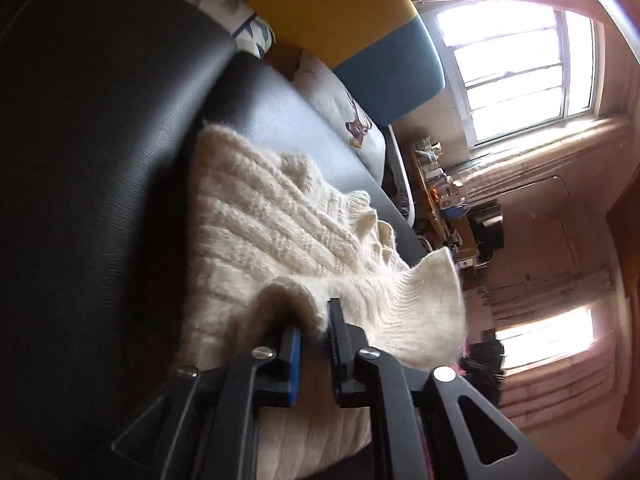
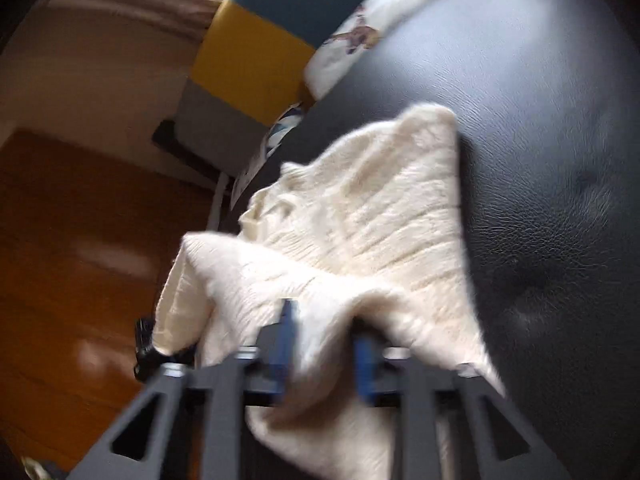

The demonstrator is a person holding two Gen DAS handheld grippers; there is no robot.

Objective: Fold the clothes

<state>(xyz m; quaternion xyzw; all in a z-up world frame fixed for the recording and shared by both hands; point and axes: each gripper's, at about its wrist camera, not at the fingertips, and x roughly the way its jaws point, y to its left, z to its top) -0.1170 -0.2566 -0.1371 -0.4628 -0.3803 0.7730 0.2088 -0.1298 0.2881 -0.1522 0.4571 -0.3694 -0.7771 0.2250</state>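
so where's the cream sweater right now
The cream sweater lies on the black leather seat, filling both wrist views, a fold between each claw's fingers.

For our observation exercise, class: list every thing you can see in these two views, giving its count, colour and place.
Knitted sweater: one, cream, spread on the black cushion, part folded over.
Leather cushion: one, black, under the sweater.
Pillow: one, white with a print, behind the cushion.
Upholstered panel: one, yellow, blue and grey, behind the pillow.
Window: one, bright, far wall.
Floor: brown wood, beside the cushion.
Left gripper: black, blue pads, jaws apart, sweater fold between.
Right gripper: black, blue pads, jaws apart around sweater.
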